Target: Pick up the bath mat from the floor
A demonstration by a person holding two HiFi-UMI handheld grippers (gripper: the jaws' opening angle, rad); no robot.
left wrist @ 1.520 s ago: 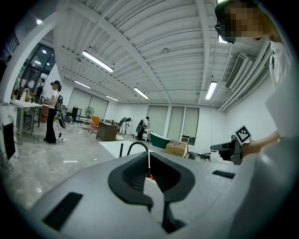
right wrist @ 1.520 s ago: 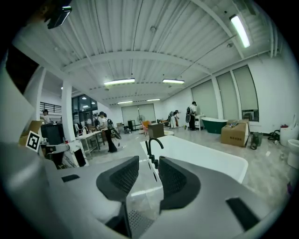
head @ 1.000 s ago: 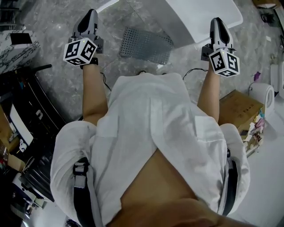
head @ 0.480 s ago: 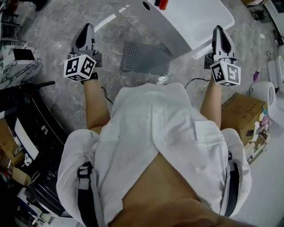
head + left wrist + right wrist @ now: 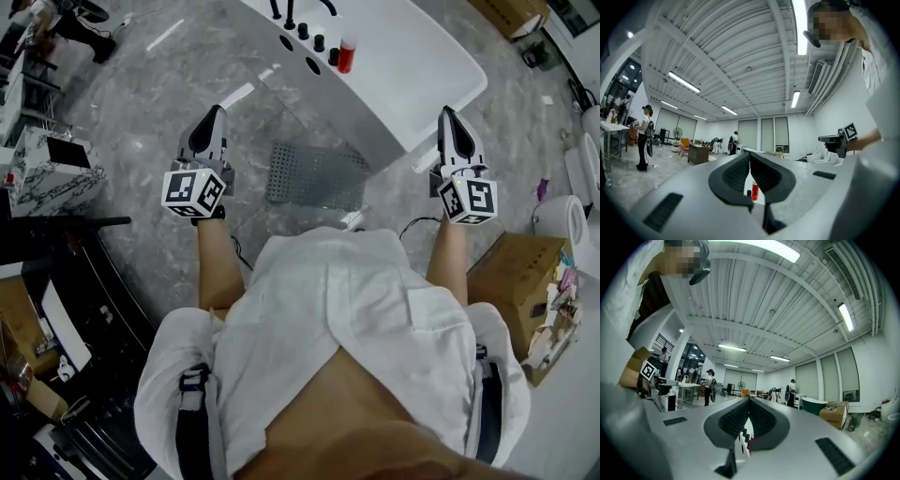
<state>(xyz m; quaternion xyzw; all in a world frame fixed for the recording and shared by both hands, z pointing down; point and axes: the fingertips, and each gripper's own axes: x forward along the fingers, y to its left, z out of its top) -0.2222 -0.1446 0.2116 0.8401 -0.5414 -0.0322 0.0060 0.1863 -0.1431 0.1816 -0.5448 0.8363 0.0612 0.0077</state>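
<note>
Left gripper [image 5: 215, 114], right gripper [image 5: 449, 116] closed (empty), bath mat [image 5: 314, 176], grey floor [image 5: 159, 89]

The grey, perforated rectangular bath mat [image 5: 317, 175] lies flat on the grey marbled floor [image 5: 150, 103] — just beside the white bathtub's near edge.

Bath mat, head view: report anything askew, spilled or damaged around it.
Nothing much stands out. The grey bath mat lies flat on the marble floor beside the white bathtub. It seems slightly turned against the tub's side. No spill, fold or tear shows on it.
</note>
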